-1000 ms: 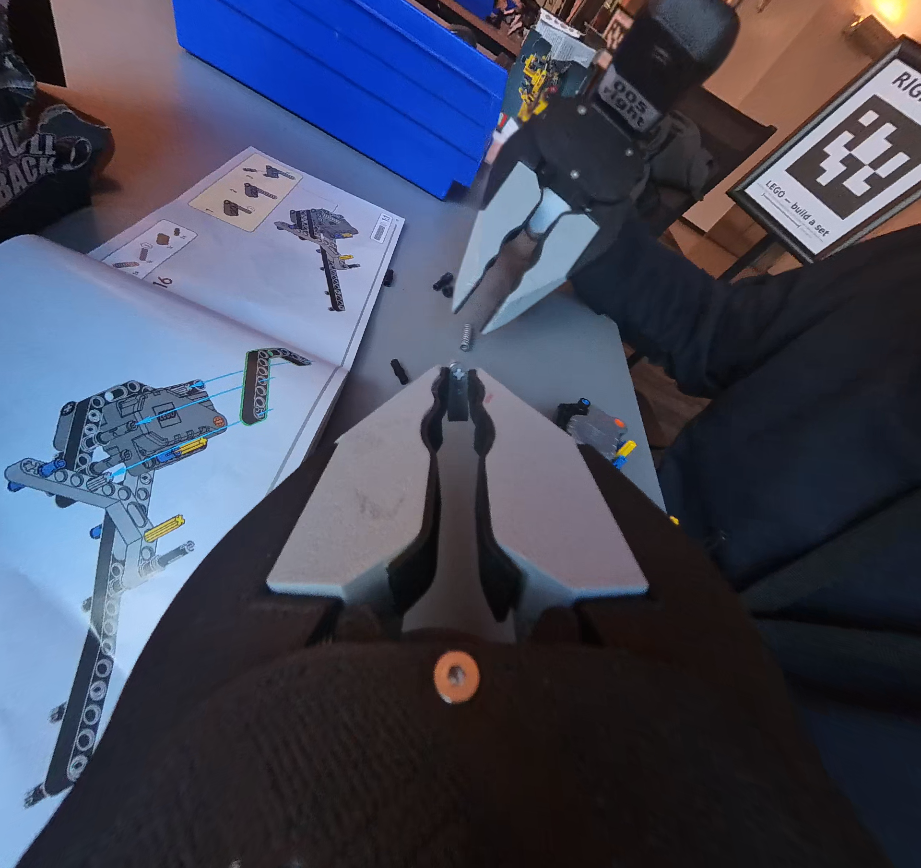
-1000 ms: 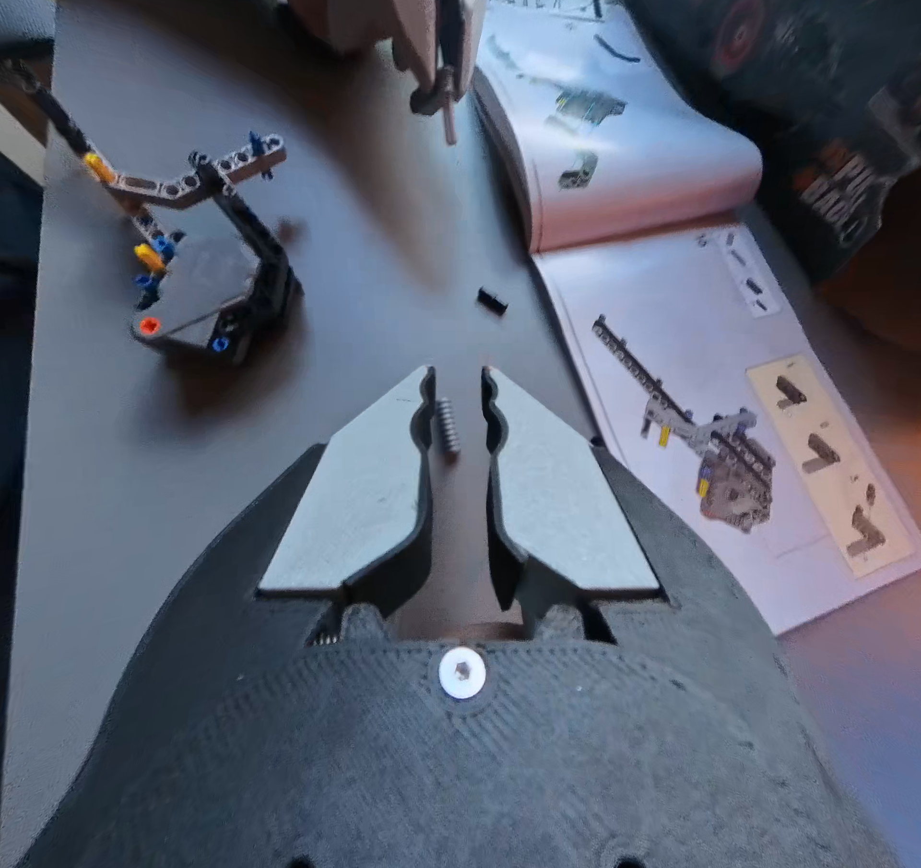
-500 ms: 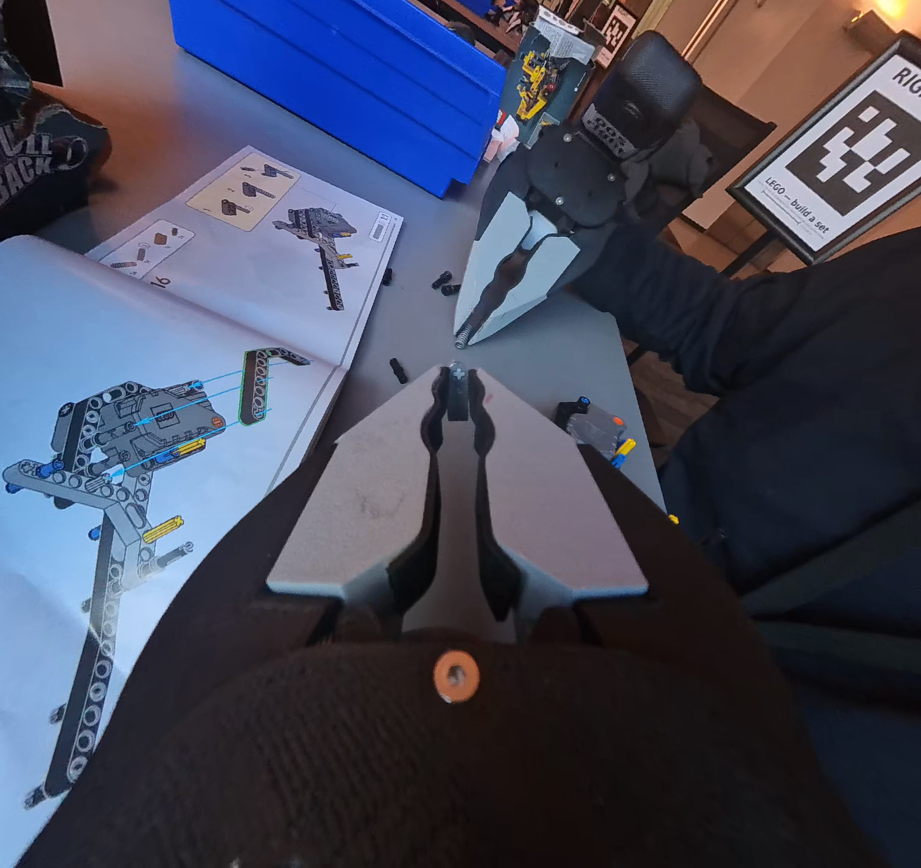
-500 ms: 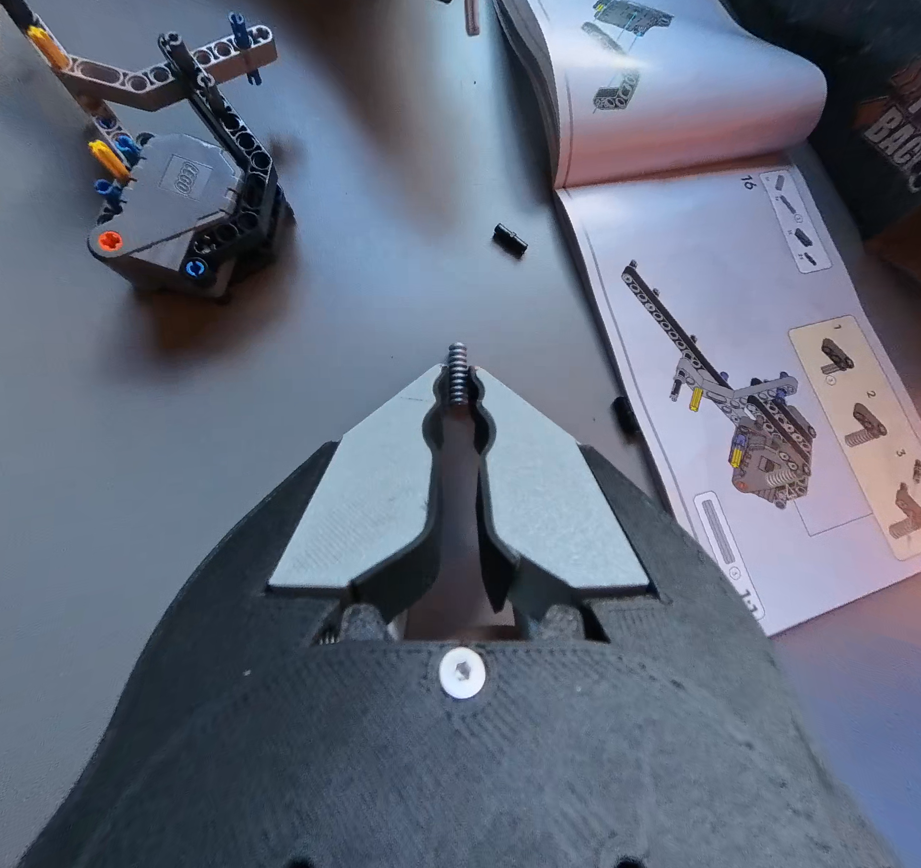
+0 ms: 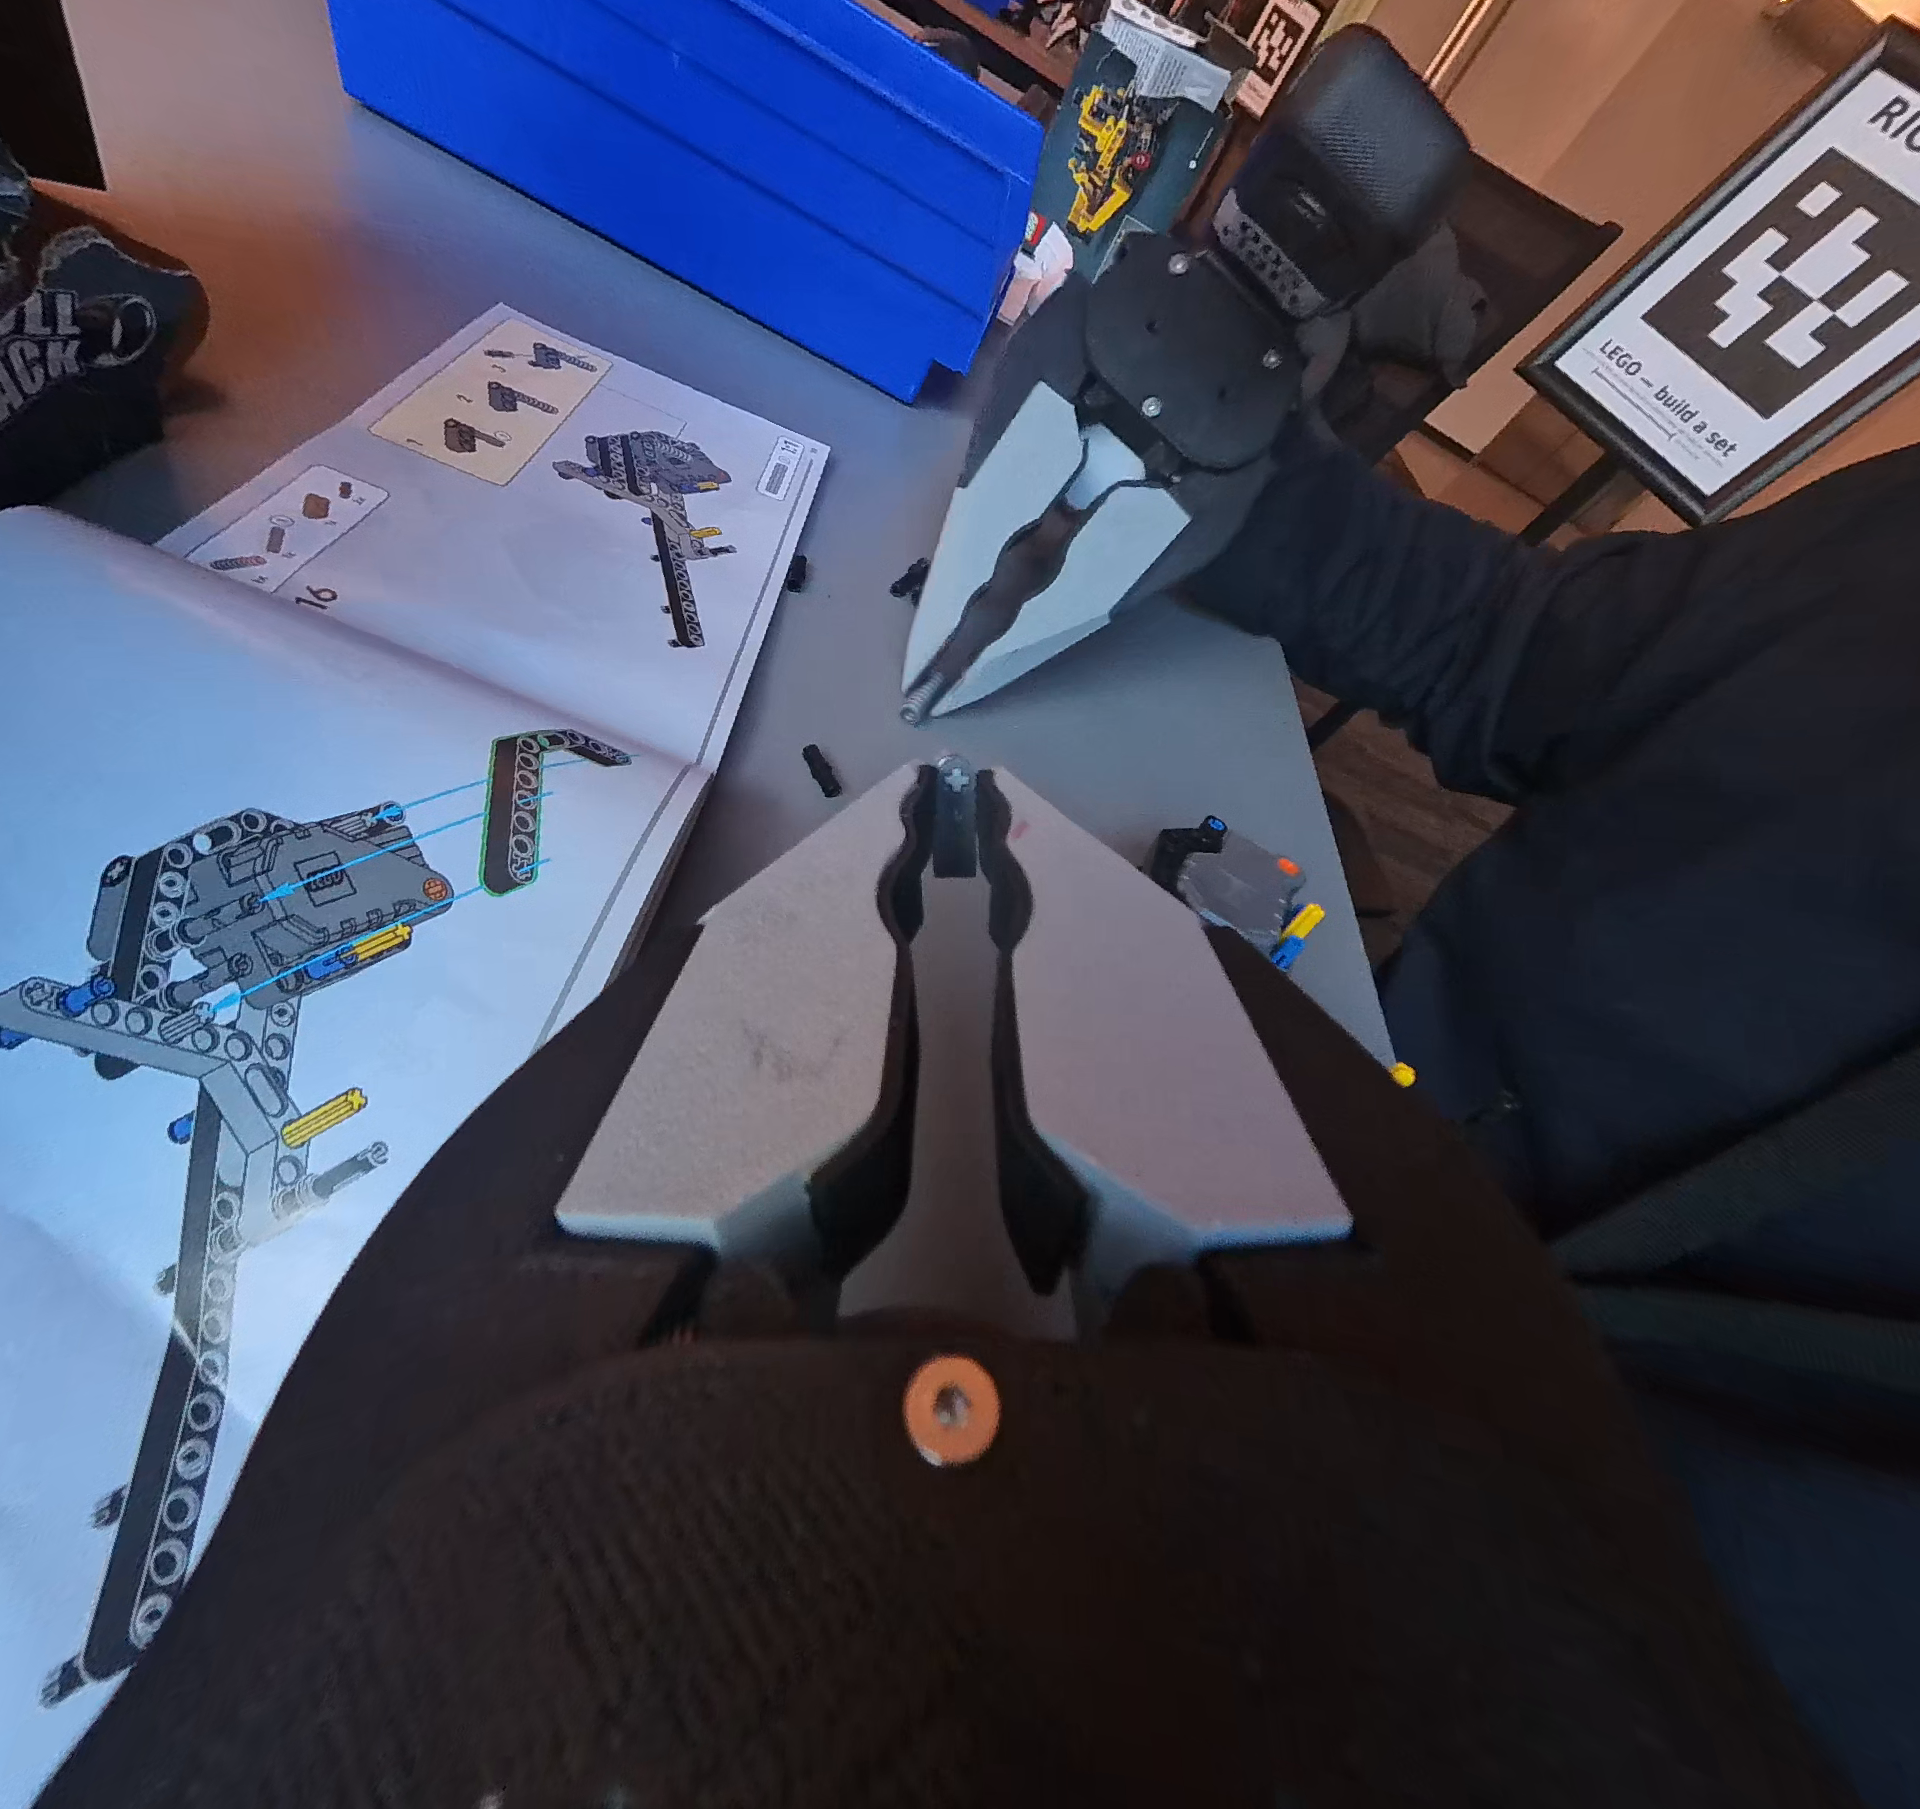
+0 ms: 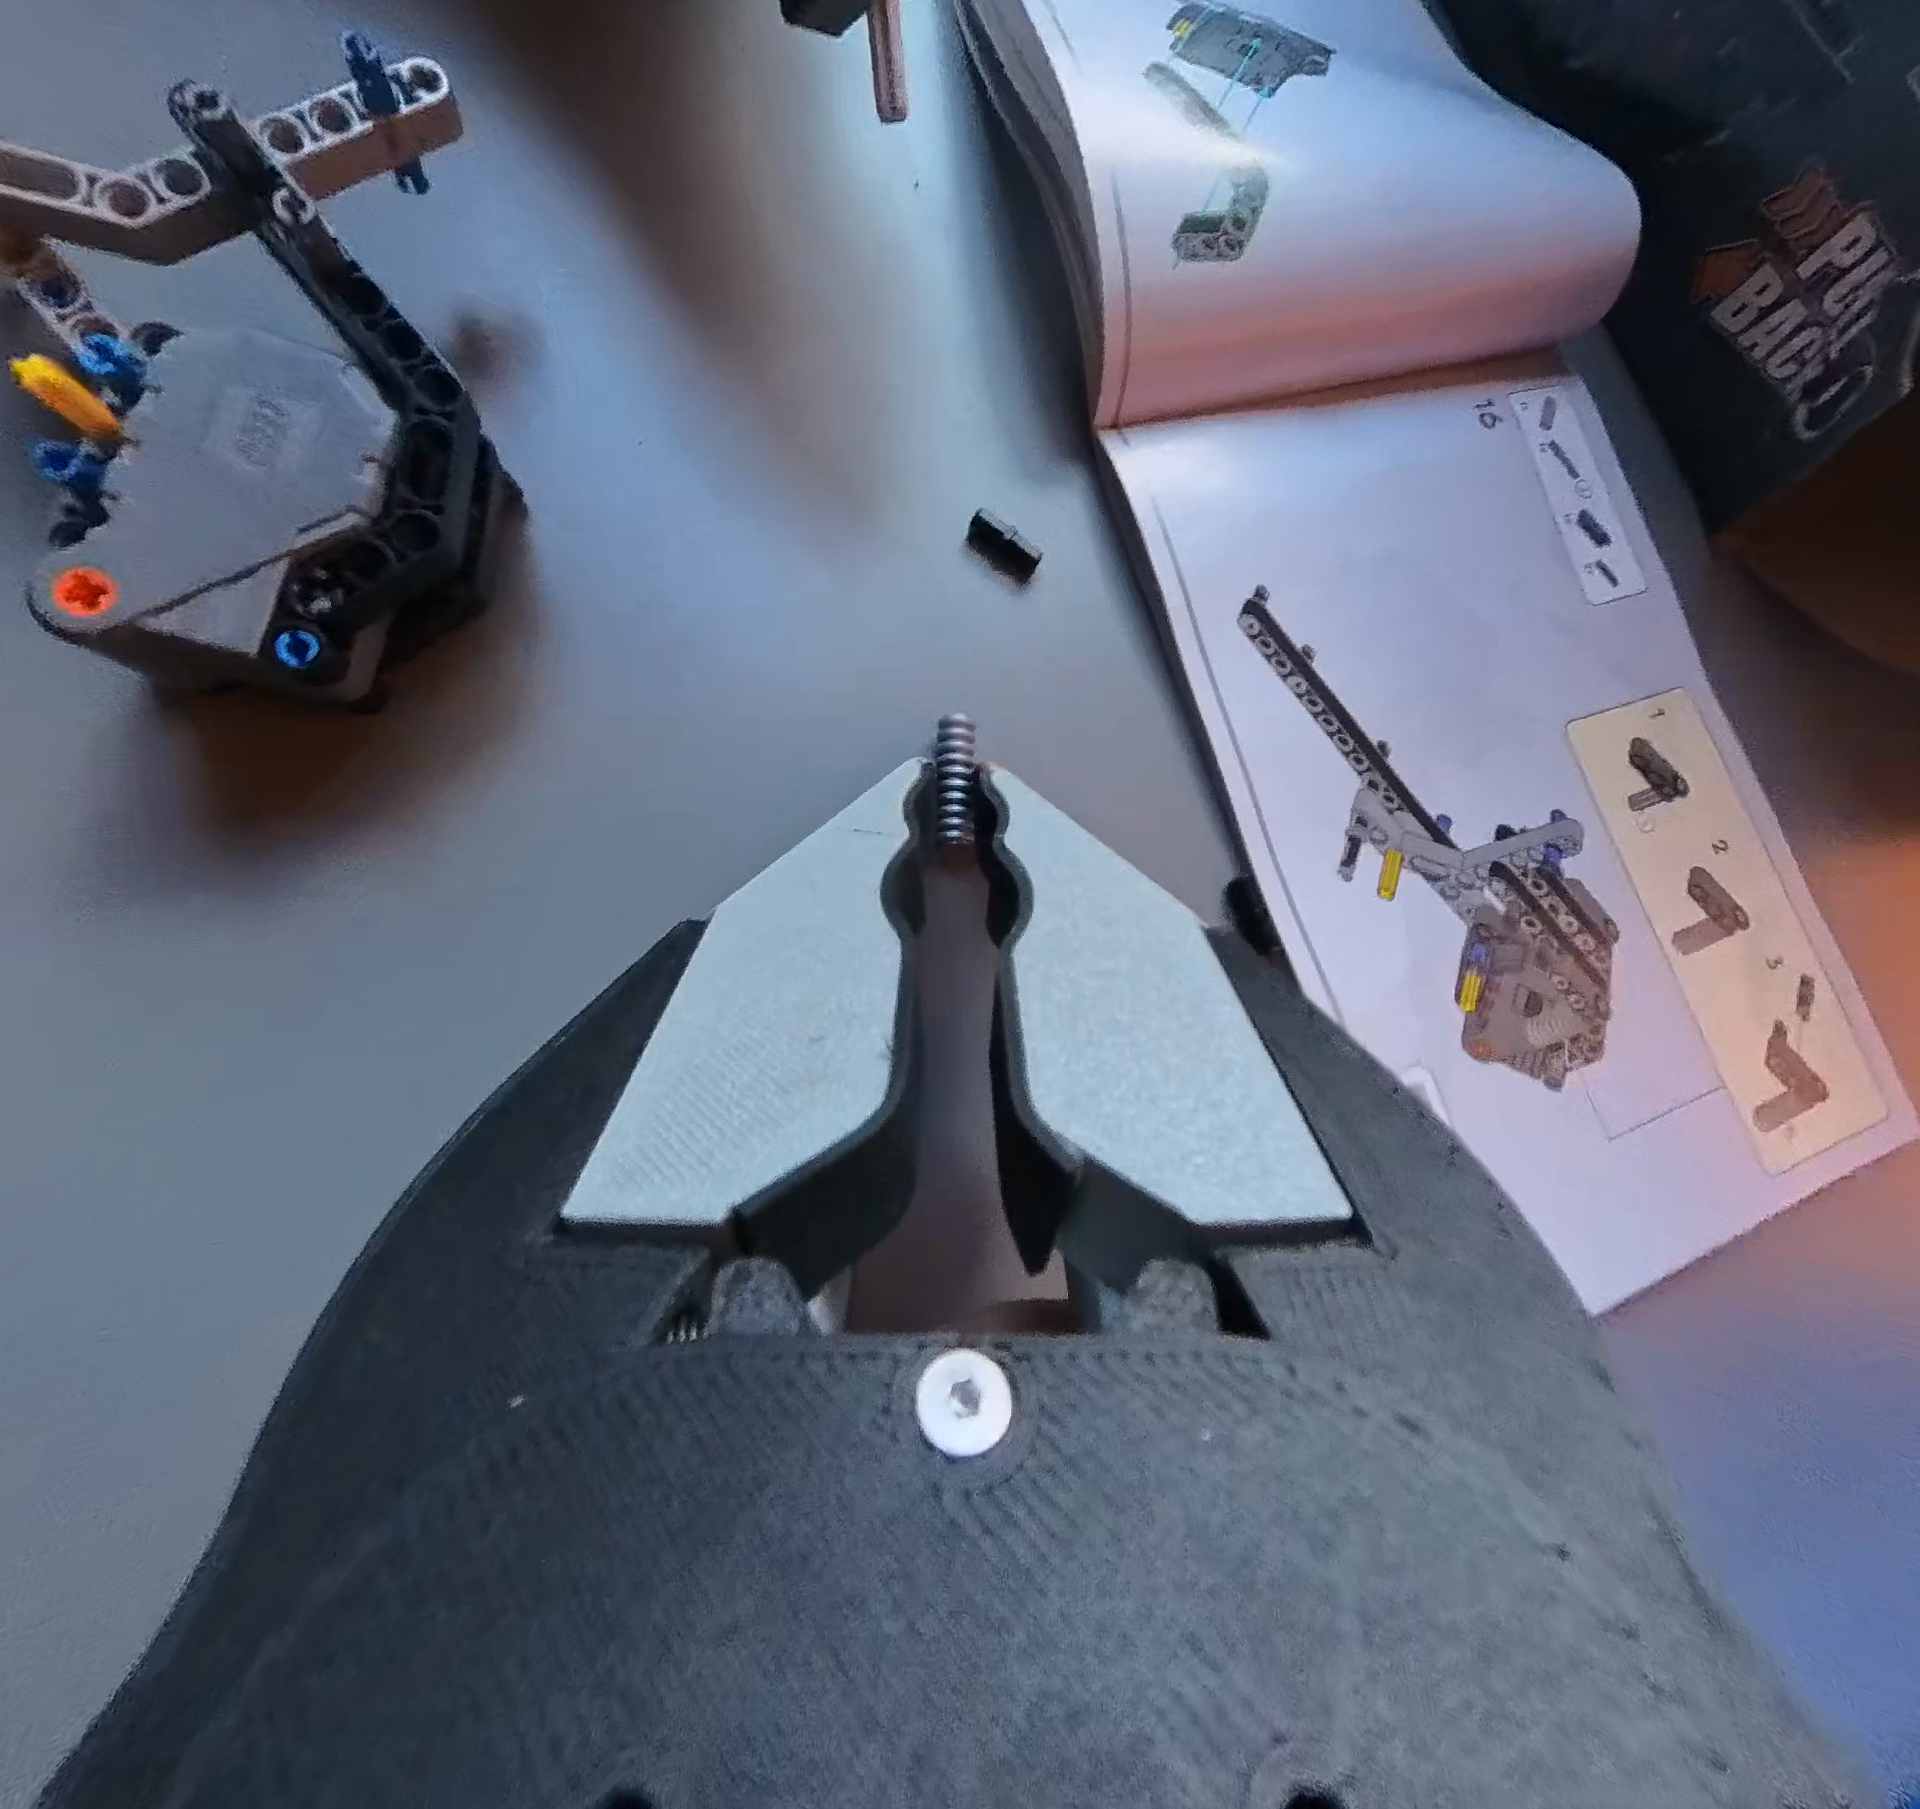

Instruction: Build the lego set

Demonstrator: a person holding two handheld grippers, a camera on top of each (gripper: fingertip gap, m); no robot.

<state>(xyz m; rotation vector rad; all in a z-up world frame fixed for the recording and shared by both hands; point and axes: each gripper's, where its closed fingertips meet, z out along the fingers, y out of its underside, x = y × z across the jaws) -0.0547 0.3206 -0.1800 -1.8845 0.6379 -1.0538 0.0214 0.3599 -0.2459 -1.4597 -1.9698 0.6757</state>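
**Spring in my right, axle piece in my left, over the grey table**

The blue bin (image 5: 665,107) sits along the far side of the table (image 5: 1122,751); I can't see into it. My right gripper (image 6: 956,772) is clenched on a small metal spring (image 6: 954,772), its end poking past the tips. My left gripper (image 5: 954,803) is clamped on a black piece with a grey axle (image 5: 954,819), tip to tip with the right one. The half-built model (image 6: 260,450) lies near the table edge by my body, apart from both grippers, with bare table between. The open instruction booklet (image 5: 343,720) takes up the other side. One loose black pin (image 6: 1004,544) lies just off the booklet's edge, and another pin (image 5: 821,770) just off my left tips.
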